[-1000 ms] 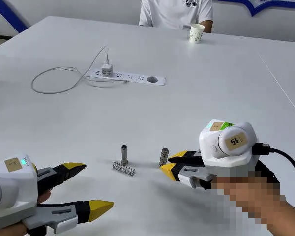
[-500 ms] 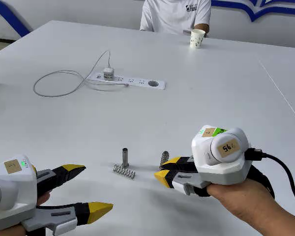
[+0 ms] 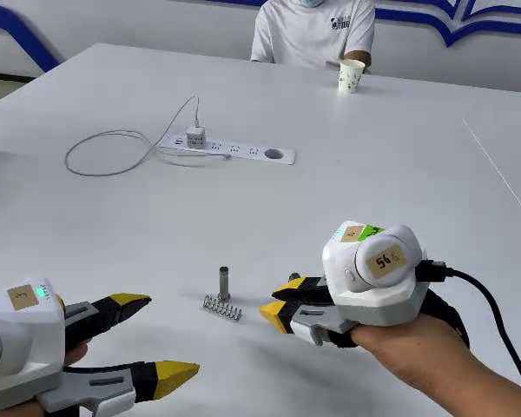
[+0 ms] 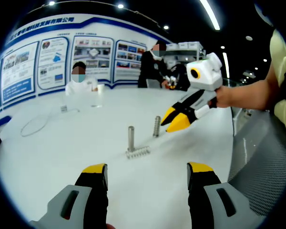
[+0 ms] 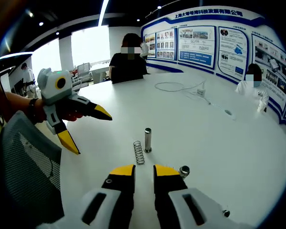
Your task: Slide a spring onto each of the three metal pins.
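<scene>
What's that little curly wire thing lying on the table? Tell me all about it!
The small silvery metal coil spring lies flat on its side on the white table, at the foot of the bare upright metal pin, very near or touching it. Its coils look even and shiny. Nothing is holding it.

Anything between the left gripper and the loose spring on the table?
Nothing visible. The loose spring lies at the foot of the bare pin, straight ahead of the left gripper, jaws open, only bare table between. The right gripper sits off to the side.
</scene>
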Demonstrator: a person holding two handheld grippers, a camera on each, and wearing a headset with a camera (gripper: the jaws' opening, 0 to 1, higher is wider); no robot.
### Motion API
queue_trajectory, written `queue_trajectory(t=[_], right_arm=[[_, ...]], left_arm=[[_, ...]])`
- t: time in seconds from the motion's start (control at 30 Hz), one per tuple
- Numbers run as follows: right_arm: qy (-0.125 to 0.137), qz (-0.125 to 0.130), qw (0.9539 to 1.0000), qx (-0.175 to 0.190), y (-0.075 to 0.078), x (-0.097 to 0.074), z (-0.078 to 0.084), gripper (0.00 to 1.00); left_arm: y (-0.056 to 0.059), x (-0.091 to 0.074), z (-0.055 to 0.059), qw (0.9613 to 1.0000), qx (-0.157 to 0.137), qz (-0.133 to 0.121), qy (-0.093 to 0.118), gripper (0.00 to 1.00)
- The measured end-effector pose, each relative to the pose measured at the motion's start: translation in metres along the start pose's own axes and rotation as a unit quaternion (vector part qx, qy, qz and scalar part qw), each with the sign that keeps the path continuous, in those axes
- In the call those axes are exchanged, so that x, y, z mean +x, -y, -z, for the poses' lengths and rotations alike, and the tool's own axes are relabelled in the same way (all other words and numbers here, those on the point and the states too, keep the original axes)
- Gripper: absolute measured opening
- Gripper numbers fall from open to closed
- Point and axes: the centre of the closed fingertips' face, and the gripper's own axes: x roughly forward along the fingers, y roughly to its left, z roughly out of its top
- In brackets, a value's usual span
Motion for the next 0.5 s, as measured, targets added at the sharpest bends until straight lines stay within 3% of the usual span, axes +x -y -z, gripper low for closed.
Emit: queue_trajectory(t=[0.5], right_arm=[[-0.006, -0.013, 0.9999, -0.006, -0.005, 0.015, -0.001, 0.16]], left_arm=[[0.0, 0.0, 0.0, 1.0, -0.001, -0.002, 0.0, 0.69]])
